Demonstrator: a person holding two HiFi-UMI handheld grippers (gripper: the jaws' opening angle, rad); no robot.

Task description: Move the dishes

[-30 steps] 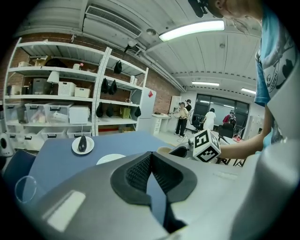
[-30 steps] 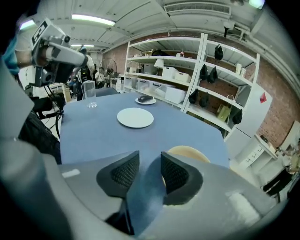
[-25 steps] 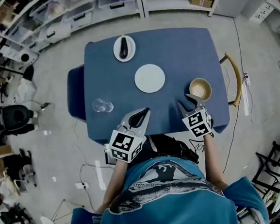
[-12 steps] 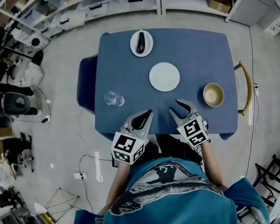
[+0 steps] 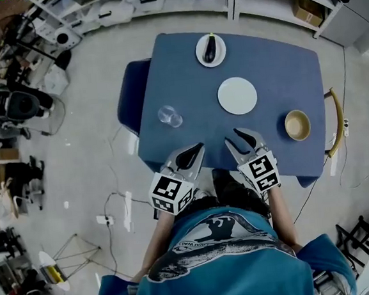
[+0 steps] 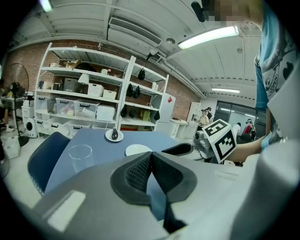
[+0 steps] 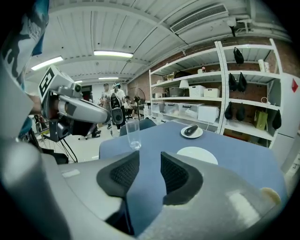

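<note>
Blue and rectangular, the surface (image 5: 273, 59) stands in a workshop with white shelves (image 5: 127, 7) along the wall at 12 o'clock. A padded chair (image 5: 127, 97) is tucked at its 9 o'clock side and a wooden chair (image 5: 338, 120) at 3 o'clock.

Four dishes lie on it, well apart. A small plate (image 5: 220, 56) bearing an eggplant (image 5: 210, 47) sits near the 12 o'clock edge. An empty plate (image 5: 237, 95) is about the middle, a bowl (image 5: 297, 125) is close to the 3 o'clock edge, and a glass (image 5: 169, 116) is close to the 9 o'clock edge.

Both grippers hover over the 6 o'clock edge, side by side. The left gripper (image 5: 198, 147) is clenched, its pads meeting with nothing between them. The right gripper (image 5: 236, 138) is released, its jaws apart with only bare surface showing in the gap.

Neither holds anything, so as I judge it no dish is on its way at this moment and all four are left to handle. Where they belong cannot be told from the scene.

For room, the strip of surface between the grippers and the empty plate is bare, as is the 1 to 2 o'clock corner. The bowl and the glass sit nearest a drop, so any nudge outward there looks risky.
</note>
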